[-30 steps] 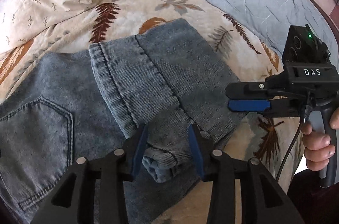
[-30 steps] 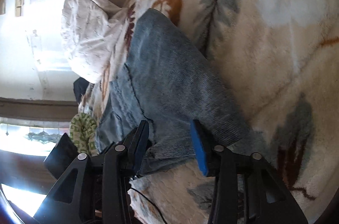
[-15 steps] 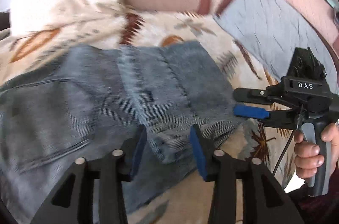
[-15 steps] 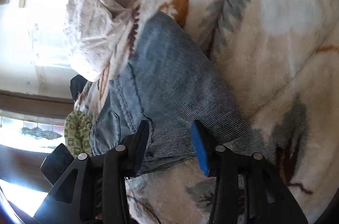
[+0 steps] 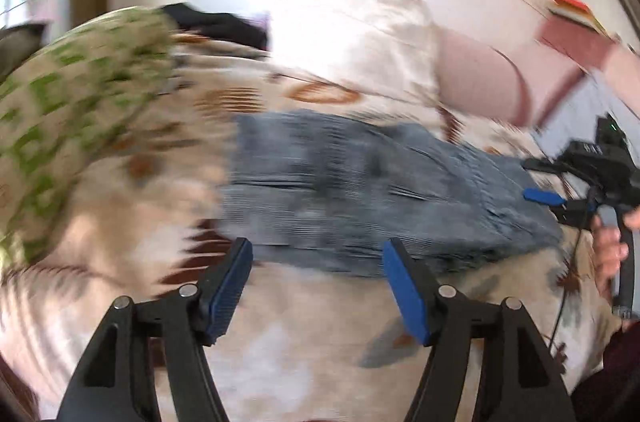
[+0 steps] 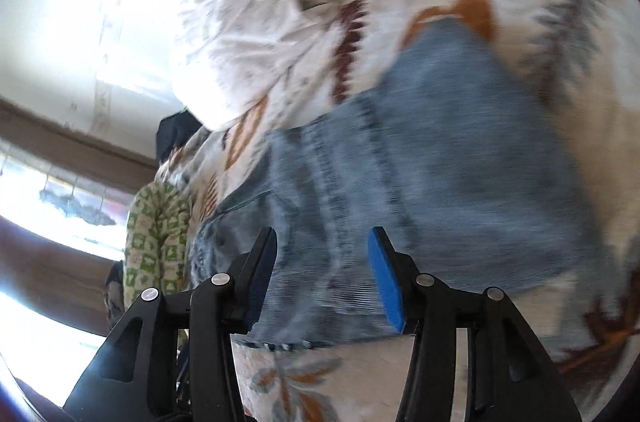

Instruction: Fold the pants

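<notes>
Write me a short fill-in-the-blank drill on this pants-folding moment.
1. The jeans lie on a leaf-patterned ____.
2. The left gripper has its jaws ____, with nothing between them.
3. The pads on both grippers' jaws are coloured ____.
4. In the right wrist view, the right gripper hovers over the ____.

Missing words: blanket; open; blue; jeans

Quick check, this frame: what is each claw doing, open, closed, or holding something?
Left claw: open, holding nothing; the folded blue denim pants lie beyond its fingertips.
Right claw: open, not clamped, with the denim pants showing between its fingers.
</notes>
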The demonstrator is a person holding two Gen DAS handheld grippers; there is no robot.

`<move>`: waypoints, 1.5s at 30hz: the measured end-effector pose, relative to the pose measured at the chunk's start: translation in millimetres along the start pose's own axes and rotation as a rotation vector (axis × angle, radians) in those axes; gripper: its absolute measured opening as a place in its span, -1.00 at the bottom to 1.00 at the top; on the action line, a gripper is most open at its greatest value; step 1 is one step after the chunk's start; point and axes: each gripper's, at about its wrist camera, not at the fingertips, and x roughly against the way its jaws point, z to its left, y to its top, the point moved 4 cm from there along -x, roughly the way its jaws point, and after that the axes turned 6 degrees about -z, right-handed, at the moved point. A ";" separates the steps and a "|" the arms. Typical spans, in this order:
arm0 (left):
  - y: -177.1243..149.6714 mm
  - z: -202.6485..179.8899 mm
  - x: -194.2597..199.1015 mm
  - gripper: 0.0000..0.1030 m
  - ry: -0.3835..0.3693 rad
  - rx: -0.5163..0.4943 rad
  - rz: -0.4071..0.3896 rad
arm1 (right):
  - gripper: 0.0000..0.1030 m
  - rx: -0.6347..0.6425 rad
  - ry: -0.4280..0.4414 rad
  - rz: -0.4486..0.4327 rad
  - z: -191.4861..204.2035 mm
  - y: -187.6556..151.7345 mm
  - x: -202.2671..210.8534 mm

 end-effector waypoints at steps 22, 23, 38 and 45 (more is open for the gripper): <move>-9.2 27.3 -74.5 0.31 -0.108 0.302 0.095 | 0.12 0.662 -0.096 0.377 248.5 -73.6 -164.8; -9.0 28.5 -76.3 0.28 -0.116 0.313 0.100 | 0.17 0.707 -0.114 0.412 258.5 -80.4 -177.0; -13.0 32.2 -79.7 -0.05 -0.185 0.397 0.119 | 0.27 1.015 -0.341 0.589 279.0 -125.4 -284.0; -14.7 32.1 -84.0 -0.16 -0.208 0.413 0.124 | -0.15 1.048 -0.456 0.602 245.3 -129.0 -308.2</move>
